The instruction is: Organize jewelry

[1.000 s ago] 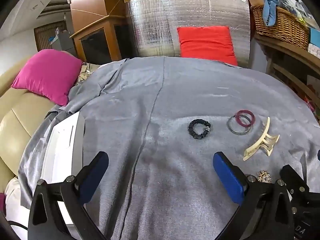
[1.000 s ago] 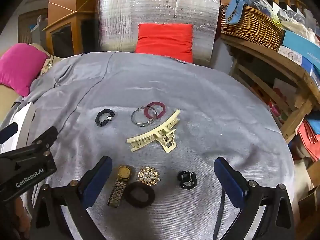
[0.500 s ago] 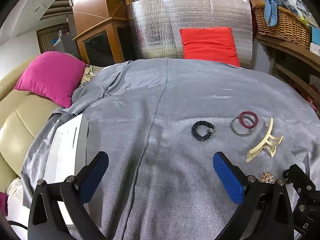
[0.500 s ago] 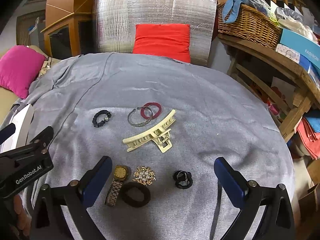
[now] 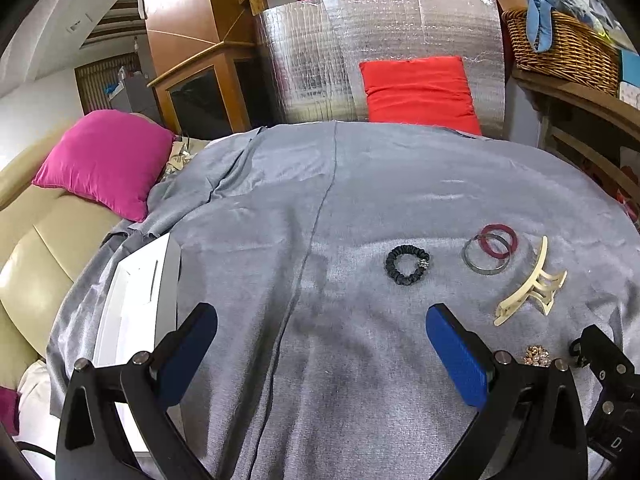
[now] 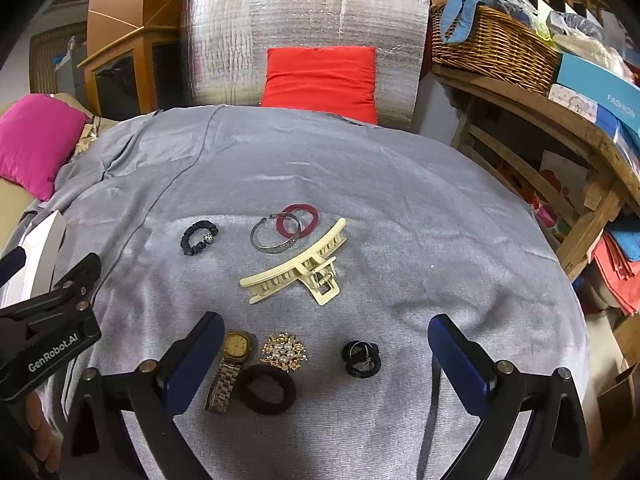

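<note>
Hovering with jaws apart, left gripper (image 5: 320, 350) faces bare grey cloth (image 5: 360, 184); right gripper (image 6: 324, 354) straddles jewelry.

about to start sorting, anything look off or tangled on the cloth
Only one overlap: the silver bangle lies partly across the red ring. Everything else lies apart and flat on the grey cloth; nothing looks broken.

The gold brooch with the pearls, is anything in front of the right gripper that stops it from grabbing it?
No. The brooch lies bare on the grey cloth between the open right gripper fingers. The watch and brown hair tie crowd it closely.
</note>
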The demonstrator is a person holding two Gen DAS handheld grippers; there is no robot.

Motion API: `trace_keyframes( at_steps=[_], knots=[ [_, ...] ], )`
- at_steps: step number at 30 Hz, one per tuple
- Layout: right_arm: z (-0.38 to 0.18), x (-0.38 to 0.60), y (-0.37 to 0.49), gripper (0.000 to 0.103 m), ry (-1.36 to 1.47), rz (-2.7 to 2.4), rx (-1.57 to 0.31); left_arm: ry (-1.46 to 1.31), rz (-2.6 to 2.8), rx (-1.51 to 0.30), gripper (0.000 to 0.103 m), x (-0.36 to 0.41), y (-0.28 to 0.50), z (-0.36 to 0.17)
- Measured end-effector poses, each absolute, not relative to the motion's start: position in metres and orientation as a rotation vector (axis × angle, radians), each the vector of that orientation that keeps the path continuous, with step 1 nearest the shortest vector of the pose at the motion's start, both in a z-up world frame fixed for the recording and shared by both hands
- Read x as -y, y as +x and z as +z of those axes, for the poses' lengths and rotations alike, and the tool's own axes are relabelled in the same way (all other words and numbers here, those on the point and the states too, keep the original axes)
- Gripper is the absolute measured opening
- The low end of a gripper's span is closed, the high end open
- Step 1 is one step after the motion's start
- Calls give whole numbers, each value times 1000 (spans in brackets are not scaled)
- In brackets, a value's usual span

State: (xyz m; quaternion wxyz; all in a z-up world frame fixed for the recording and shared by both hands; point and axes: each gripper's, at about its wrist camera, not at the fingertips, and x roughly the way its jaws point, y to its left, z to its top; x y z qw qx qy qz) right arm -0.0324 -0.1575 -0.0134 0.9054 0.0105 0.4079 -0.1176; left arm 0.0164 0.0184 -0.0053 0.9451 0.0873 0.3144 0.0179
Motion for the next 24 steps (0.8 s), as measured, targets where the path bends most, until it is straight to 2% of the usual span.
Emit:
trace_keyframes(
  at_steps=[24],
  knots=[
    [-18,171,-28,103,99,-232,-872,193,24,-650,103,-16,15,-8]
  ],
)
